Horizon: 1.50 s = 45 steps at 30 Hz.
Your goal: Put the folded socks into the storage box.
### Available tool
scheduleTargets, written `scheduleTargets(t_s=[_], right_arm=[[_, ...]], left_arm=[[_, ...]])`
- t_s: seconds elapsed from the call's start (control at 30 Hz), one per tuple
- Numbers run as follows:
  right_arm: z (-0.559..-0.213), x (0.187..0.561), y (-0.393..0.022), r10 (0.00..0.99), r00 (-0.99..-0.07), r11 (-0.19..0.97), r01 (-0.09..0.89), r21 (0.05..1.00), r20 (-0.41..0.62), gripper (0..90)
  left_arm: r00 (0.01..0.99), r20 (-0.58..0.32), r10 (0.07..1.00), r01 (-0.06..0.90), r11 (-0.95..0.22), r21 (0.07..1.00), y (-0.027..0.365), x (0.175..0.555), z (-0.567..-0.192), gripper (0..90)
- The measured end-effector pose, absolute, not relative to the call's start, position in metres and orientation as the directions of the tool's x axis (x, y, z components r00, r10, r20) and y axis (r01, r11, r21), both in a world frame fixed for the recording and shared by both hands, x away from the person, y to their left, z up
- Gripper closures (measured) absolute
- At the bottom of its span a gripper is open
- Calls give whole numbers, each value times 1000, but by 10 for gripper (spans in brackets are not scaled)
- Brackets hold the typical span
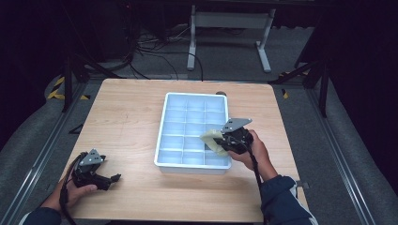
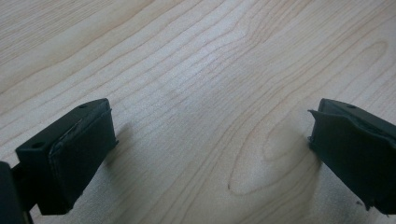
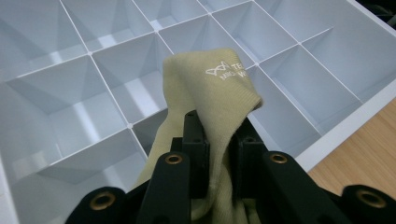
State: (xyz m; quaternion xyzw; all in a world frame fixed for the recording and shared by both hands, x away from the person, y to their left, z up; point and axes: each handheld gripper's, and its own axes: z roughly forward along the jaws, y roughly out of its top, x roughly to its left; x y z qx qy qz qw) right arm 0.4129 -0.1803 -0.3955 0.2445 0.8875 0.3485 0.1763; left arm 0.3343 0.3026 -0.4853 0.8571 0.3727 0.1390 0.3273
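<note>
Right gripper view: a pale yellow sock (image 3: 210,98) was pinched between the closed jaws of the right gripper (image 3: 219,140), its cuff folded over their tips above the white divided tray (image 3: 327,135).

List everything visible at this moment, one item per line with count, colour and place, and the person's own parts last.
sock: 1, pale yellow-green with white lettering, pinched between the right gripper's jaws, hanging over the near right part of the organiser tray
organiser tray: 1, white, divided into many square compartments, on the middle of the table; those seen hold nothing
table: 1, light wood
frame legs: 1 set, white, on the floor beyond the table
cables: several, black, on the grey floor behind the table
left gripper: 1, black, jaws wide apart and nothing between them, low over the table's near left corner
right gripper: 1, black, closed on the sock
hands: 2, each holding a gripper; dark sleeves
</note>
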Motion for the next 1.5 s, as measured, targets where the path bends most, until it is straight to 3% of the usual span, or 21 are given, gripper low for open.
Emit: scheduleTargets(t_s=[0.57,0.77,1.5], right_arm=[[-403,425,-162,500,-845,764,325,558,-192,788],[-413,426,-150,440,-871,833,305,461,-220,788],[-415,445,-141,373,-916,897,315,309,-148,782]], left_arm=[[683,-6,730,548,-508,665,303,334,-485,4],[683,-6,730,548,-507,665,303,334,-485,4],[684,-6,730,548,-508,665,303,334,-485,4]])
